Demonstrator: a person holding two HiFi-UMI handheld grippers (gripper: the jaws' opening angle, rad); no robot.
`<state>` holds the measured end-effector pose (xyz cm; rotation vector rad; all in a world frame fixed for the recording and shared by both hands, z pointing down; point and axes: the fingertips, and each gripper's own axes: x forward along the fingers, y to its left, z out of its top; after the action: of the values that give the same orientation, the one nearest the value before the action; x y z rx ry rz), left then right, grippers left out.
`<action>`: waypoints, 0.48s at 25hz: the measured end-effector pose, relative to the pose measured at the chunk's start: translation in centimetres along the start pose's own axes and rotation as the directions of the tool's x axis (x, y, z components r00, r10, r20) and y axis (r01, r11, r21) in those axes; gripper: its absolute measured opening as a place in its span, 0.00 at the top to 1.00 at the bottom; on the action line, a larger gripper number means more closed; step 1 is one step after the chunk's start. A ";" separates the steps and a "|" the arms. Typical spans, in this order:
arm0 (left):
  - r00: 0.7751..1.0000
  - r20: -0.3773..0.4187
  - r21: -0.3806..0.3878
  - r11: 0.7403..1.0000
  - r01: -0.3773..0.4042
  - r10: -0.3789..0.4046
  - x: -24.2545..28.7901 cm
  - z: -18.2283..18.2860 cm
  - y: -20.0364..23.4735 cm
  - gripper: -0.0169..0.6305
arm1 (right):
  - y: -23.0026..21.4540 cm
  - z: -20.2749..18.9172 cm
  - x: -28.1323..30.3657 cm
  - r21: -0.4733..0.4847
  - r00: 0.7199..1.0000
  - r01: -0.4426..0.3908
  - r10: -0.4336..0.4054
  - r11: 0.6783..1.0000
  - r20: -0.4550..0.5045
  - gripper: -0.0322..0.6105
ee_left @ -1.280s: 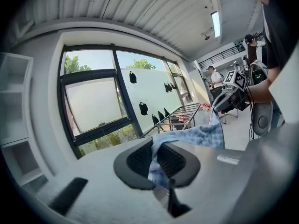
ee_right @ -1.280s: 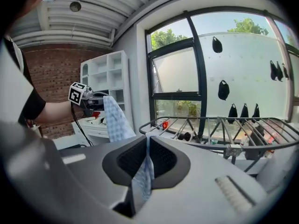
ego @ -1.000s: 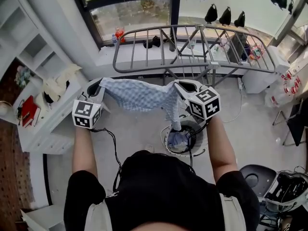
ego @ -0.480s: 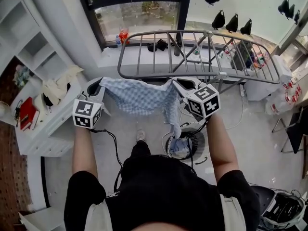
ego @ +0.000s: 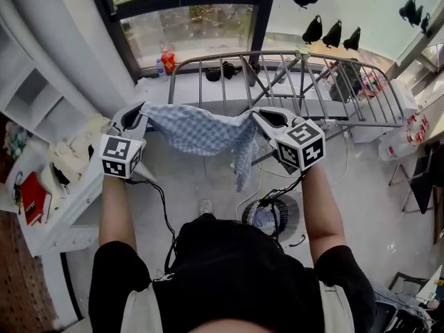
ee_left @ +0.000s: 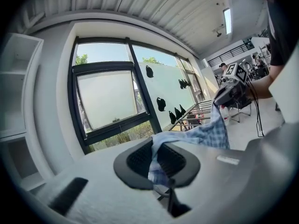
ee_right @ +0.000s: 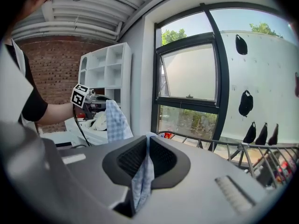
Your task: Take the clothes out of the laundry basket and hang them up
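Checked cloth (ego: 201,132) stretched between the left gripper (ego: 141,112) and the right gripper (ego: 258,116).
Head view: the cloth spans the two grippers on the near side of the drying rack (ego: 291,82), with one corner hanging at the right. The laundry basket (ego: 272,217) sits on the floor, close to the person. Left gripper view: jaws clamped on one edge of the cloth. Right gripper view: jaws pinched on the other edge.

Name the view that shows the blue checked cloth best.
The head view: the whole blue checked cloth shows there, stretched between the left hand-held gripper and the right hand-held gripper, one corner hanging. Each gripper view shows only the pinched edge in its own jaws and a strip running to the other gripper.
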<state>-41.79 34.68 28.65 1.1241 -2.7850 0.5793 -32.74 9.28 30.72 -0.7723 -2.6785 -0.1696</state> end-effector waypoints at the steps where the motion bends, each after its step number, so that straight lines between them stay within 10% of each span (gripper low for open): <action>1: 1.000 0.003 0.001 1.000 0.000 0.000 0.9 0.1 1.0 0.95 | -0.7 0.5 0.7 -0.003 1.000 0.008 -0.008 1.000 -0.001 0.90; 12: 0.999 -0.021 -0.024 0.999 -0.026 0.026 10.0 -0.5 10.0 0.95 | -10.0 5.8 10.6 -0.064 0.994 0.090 -0.094 0.994 -0.062 0.90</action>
<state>-55.92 34.92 28.08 1.0727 -2.7856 0.5545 -48.14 7.28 28.92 -0.6500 -2.6599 -0.2960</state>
